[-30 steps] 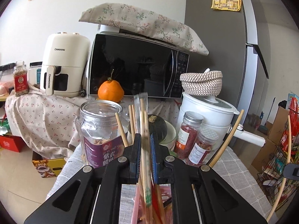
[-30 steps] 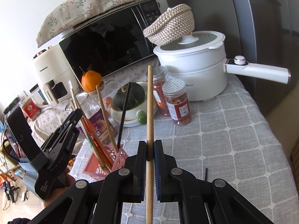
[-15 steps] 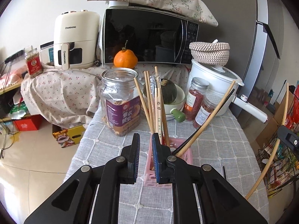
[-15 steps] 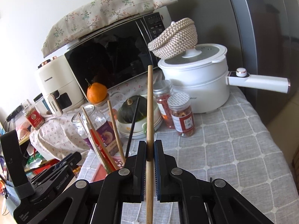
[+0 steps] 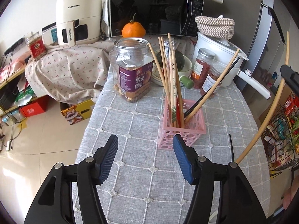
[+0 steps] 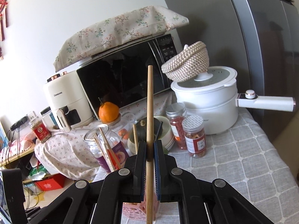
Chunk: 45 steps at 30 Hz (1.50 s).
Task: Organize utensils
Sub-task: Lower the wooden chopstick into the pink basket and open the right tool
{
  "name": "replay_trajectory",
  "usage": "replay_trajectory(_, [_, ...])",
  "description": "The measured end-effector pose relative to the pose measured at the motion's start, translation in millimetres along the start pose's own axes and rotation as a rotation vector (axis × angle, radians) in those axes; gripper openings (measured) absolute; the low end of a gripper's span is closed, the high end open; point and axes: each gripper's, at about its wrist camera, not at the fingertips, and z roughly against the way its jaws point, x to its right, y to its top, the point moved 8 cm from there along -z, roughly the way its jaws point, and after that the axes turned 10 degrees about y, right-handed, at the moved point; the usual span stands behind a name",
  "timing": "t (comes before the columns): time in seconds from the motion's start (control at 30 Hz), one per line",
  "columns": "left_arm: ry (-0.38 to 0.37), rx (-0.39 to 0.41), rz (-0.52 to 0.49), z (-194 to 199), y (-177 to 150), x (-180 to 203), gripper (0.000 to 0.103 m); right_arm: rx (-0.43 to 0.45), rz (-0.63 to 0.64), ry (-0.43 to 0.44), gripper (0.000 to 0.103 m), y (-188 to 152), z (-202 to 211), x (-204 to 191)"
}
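I'm seeing grey quilted tabletop (image 5: pixel 142 177) carrying white pot (image 5: pixel 220 59) at far right corner, clear jar (image 5: pixel 132 69) toward far left edge. Pink holder (image 5: pixel 184 128) standing mid-tabletop, bundle of chopsticks (image 5: pixel 172 78) leaning inside. I'm holding left gripper (image 5: pixel 145 160) above near edge; jaws have just been opening, now gaping wide, nothing between. Right gripper (image 6: pixel 149 149) is pinching single wooden chopstick (image 6: pixel 150 104) tight, upright, above holder.

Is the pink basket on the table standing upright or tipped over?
Upright. The pink basket stands on its base on the grey tablecloth, opening upward, and chopsticks stand inside it.
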Motion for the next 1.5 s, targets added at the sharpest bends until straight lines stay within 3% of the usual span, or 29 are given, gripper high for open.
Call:
replay_trajectory(0.13, [-0.024,-0.075,-0.017,-12,-8,-4,0.075,0.033,-0.003,0.009,0.006,10,-8,-9])
replay_trajectory(0.33, [-0.043,-0.160,-0.027,-27,-18,-7,0.076,0.066,0.011,0.010,0.006,19,-30,-21])
replay_trajectory(0.67, [-0.059,-0.192,-0.026,-32,-19,-3,0.077,0.159,0.007,-0.068,0.006,20,-59,-13])
replay_trajectory(0.97, [-0.058,-0.197,-0.008,-36,-16,-7,0.077,0.123,0.025,-0.080,0.008,-1,-73,-9])
replay_trajectory(1.07, [-0.061,-0.194,-0.017,-34,-17,-4,0.077,0.083,0.015,-0.055,0.019,-6,-75,-9])
replay_trajectory(1.13, [-0.066,-0.192,-0.021,-32,-17,-2,0.077,0.065,0.012,-0.047,0.033,-8,-73,-9])
replay_trajectory(1.33, [-0.066,-0.174,-0.036,-26,-18,1,0.077,0.010,0.009,-0.036,0.048,-10,-54,-5])
replay_trajectory(1.43, [-0.070,-0.170,-0.050,-24,-20,5,0.077,-0.060,0.010,-0.042,0.059,-16,-48,2])
replay_trajectory(1.5, [-0.066,-0.162,-0.055,-22,-20,6,0.077,-0.117,0.014,-0.061,0.060,-24,-45,9])
